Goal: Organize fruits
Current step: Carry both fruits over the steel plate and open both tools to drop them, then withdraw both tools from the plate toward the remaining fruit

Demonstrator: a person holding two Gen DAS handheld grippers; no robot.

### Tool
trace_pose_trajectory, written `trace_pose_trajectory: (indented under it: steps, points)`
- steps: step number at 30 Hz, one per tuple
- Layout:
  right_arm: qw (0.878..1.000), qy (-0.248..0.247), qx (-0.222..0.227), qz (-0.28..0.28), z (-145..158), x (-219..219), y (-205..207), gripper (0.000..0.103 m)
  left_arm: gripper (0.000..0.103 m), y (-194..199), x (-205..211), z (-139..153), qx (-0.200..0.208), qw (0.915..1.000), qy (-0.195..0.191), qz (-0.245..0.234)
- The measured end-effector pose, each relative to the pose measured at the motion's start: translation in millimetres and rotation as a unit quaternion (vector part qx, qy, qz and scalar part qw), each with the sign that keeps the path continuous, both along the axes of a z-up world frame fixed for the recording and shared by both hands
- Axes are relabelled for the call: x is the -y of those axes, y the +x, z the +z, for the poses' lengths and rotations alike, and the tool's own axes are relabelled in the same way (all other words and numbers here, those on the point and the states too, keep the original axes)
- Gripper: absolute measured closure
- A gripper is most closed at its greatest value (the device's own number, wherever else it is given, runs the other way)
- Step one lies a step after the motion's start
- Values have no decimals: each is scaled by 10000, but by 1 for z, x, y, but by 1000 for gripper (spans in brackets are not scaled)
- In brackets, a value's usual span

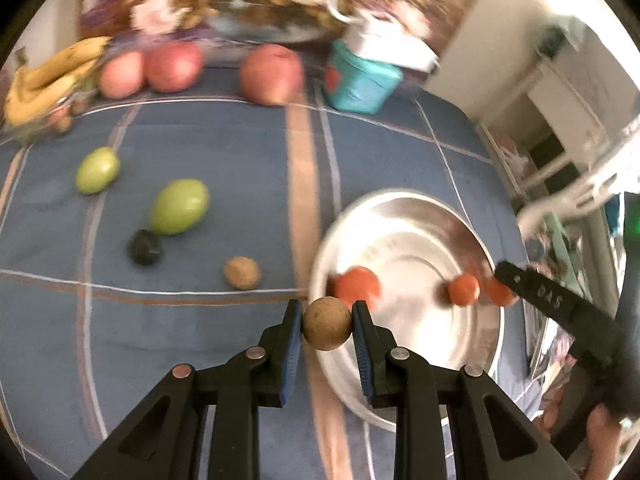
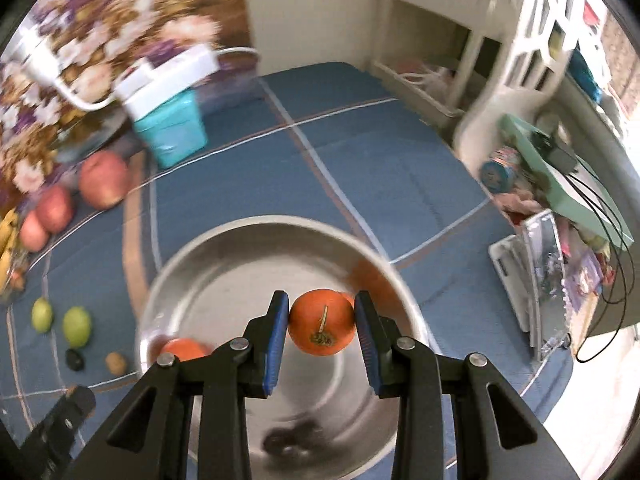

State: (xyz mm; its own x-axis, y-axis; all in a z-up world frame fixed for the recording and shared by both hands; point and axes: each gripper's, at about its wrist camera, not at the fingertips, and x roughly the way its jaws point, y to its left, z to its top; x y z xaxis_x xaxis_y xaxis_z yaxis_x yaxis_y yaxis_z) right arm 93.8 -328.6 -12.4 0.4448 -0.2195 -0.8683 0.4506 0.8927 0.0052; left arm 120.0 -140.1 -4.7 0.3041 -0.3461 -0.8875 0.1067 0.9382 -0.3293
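My left gripper is shut on a small brown round fruit and holds it at the left rim of a steel bowl. My right gripper is shut on an orange fruit with a dry stem, above the inside of the bowl. The right gripper also shows in the left wrist view. Orange fruits lie in the bowl; one shows at its left in the right wrist view. Two green fruits, a dark fruit and a brown fruit lie on the blue cloth.
Three red apples and bananas lie at the back. A teal box with a white lid stands at the back right. The surface ends at the right, beside shelves and clutter.
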Motion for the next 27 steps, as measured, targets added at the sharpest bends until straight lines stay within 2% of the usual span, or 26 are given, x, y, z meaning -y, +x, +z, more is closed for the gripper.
trace_pose_trajectory:
  steps: [7, 15, 16, 19, 24, 27]
  points:
    - [9994, 303, -126, -76, -10, 15, 0, 67, 76, -3, 32, -13, 15, 9992, 211, -342]
    - [9987, 471, -182, 78, -15, 9, 3, 67, 75, -6, 42, -18, 22, 9982, 318, -502]
    - [9986, 493, -160, 91, -14, 9, 2, 67, 72, -6, 42, -18, 18, 9981, 312, -523]
    - [9977, 639, -87, 199, -13, 10, 3, 66, 58, -6, 42, -15, 65, 9981, 304, -536]
    - [9967, 757, -42, 272, -8, 7, 3, 64, 56, -7, 40, -8, 130, 9982, 266, -527]
    - [9971, 689, -14, 331, -3, 2, 3, 64, 49, -6, 32, -6, 81, 9988, 244, -406]
